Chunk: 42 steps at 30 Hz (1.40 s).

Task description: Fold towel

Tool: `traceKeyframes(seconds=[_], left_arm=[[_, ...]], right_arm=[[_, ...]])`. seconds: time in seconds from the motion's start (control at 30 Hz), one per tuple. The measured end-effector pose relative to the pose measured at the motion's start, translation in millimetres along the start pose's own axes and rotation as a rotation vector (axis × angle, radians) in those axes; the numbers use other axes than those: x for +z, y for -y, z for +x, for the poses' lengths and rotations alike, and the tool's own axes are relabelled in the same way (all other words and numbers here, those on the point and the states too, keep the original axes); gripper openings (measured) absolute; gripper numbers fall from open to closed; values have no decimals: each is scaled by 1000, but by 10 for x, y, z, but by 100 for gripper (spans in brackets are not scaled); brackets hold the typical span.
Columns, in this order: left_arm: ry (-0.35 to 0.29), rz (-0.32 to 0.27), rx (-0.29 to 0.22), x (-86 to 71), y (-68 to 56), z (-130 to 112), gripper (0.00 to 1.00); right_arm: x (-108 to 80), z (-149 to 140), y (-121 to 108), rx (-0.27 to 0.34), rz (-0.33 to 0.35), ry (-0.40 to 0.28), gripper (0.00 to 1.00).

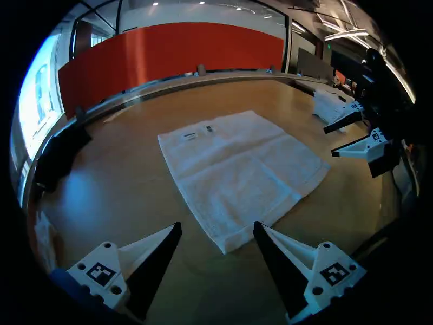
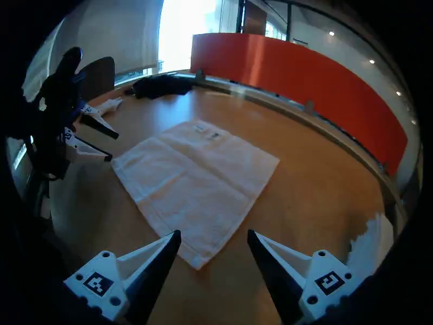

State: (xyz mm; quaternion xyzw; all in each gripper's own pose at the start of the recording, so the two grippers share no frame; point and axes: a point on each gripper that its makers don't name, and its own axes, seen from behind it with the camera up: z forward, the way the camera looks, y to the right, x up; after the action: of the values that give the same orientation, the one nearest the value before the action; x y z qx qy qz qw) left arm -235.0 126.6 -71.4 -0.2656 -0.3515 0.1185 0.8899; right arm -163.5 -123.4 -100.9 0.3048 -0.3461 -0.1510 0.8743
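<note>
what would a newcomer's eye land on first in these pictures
The white towel spread flat in the middle of the wooden table catches the eye first, with the long orange wall panel behind the table's far edge. Close up, the open left gripper and right gripper each point at a towel corner.
</note>
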Motion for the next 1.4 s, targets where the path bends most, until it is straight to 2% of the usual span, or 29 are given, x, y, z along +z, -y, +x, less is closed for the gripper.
traceKeyframes(seconds=[0.23,0.53,0.8,1.13,1.27,1.4], left_arm=[[43,-23,5,108,-82,-133,99],[72,-33,21,166,-154,-222,99],[95,-37,24,201,-164,-289,98],[93,-30,42,213,-165,-294,99],[94,-25,38,212,-165,-295,99],[97,-14,36,209,-159,-296,97]], right_arm=[[84,-199,55,-10,23,45,95],[108,-359,19,-7,28,86,95],[108,-473,31,17,44,116,89],[139,-505,29,5,52,118,88],[159,-506,48,-1,60,120,83],[170,-508,83,5,77,124,73]])
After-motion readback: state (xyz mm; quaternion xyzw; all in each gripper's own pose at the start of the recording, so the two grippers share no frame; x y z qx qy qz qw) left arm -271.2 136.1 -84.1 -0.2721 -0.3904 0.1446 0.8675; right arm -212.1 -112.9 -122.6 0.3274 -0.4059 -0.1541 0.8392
